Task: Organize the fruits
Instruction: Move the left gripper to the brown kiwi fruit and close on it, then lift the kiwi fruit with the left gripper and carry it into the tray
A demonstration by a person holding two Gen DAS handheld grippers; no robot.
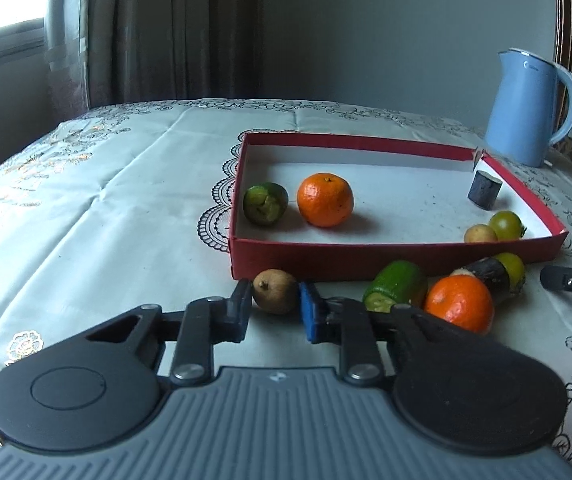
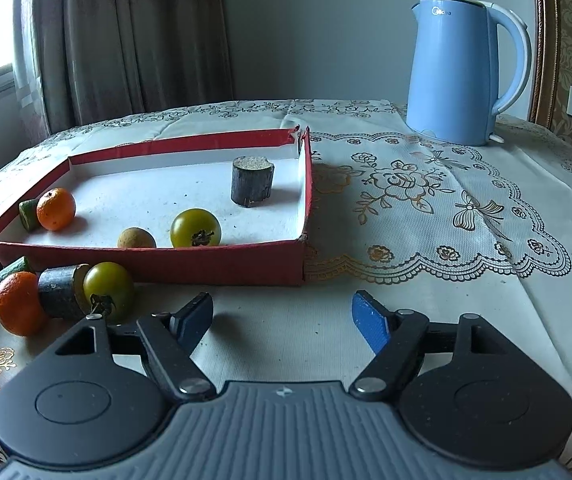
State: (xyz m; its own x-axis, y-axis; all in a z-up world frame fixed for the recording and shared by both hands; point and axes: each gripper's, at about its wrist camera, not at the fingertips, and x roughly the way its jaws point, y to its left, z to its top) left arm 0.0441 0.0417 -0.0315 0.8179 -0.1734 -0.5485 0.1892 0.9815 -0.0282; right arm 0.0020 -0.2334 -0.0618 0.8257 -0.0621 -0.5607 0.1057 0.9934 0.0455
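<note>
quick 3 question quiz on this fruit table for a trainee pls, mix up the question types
1. True or false: the left gripper is shut on the small brown fruit in front of the red box.
2. How many oranges lie inside the box?
3. Which stands outside the box? A kettle, B standing dark stem piece, C cut lime

Key
1. True.
2. One orange; the other orange is on the tablecloth.
3. A: the kettle stands on the cloth beyond the box.

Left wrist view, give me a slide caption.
Left gripper shut on a small brown fruit before the red box.
</note>
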